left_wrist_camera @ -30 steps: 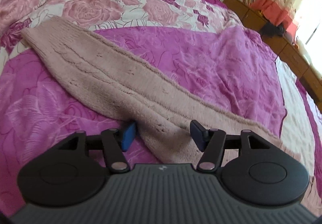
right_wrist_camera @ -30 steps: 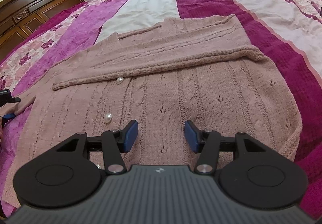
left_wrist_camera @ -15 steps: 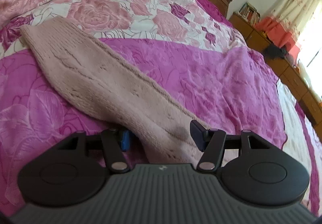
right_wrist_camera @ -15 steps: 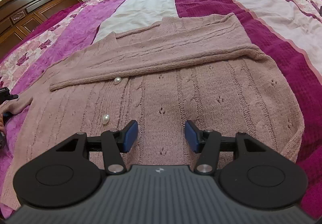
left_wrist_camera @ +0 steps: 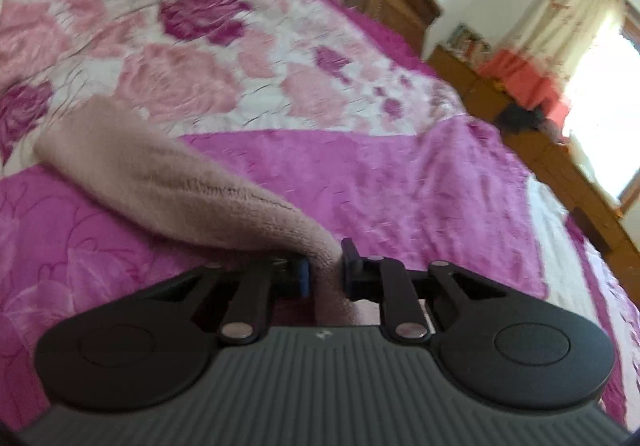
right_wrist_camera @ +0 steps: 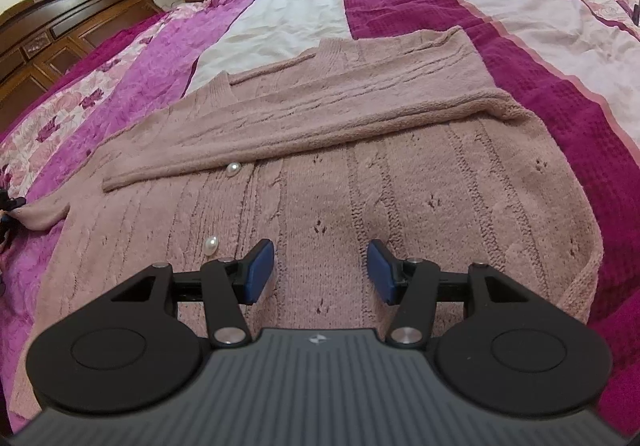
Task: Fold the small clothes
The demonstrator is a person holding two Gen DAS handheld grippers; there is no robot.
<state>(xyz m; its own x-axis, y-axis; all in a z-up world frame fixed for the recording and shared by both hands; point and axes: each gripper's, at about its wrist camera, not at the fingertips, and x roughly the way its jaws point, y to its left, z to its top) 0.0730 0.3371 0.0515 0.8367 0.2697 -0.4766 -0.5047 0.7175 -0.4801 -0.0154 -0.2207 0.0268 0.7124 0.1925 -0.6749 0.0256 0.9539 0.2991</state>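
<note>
A dusty-pink knitted cardigan [right_wrist_camera: 360, 181] with pearl buttons [right_wrist_camera: 233, 168] lies flat on the bed. One sleeve [right_wrist_camera: 320, 117] is folded across its chest. The other sleeve [left_wrist_camera: 168, 181] stretches away to the left over the bedspread, and my left gripper [left_wrist_camera: 325, 270] is shut on it near the shoulder end, lifting the knit into a ridge. That pinched sleeve end [right_wrist_camera: 42, 213] shows at the left edge of the right wrist view. My right gripper [right_wrist_camera: 321, 270] hovers open over the cardigan's lower front, with nothing between its blue pads.
The bed carries a pink, magenta and white rose-patterned bedspread [left_wrist_camera: 400, 173]. A dark wooden headboard [right_wrist_camera: 60, 29] and low wooden cabinets [left_wrist_camera: 560, 165] with books and clothes line the room. A bright curtained window [left_wrist_camera: 600, 65] is at the far right.
My left gripper closed from open onto the sleeve and raised it, tilting upward with blur. The right gripper stayed open and drifted only slightly over the cardigan.
</note>
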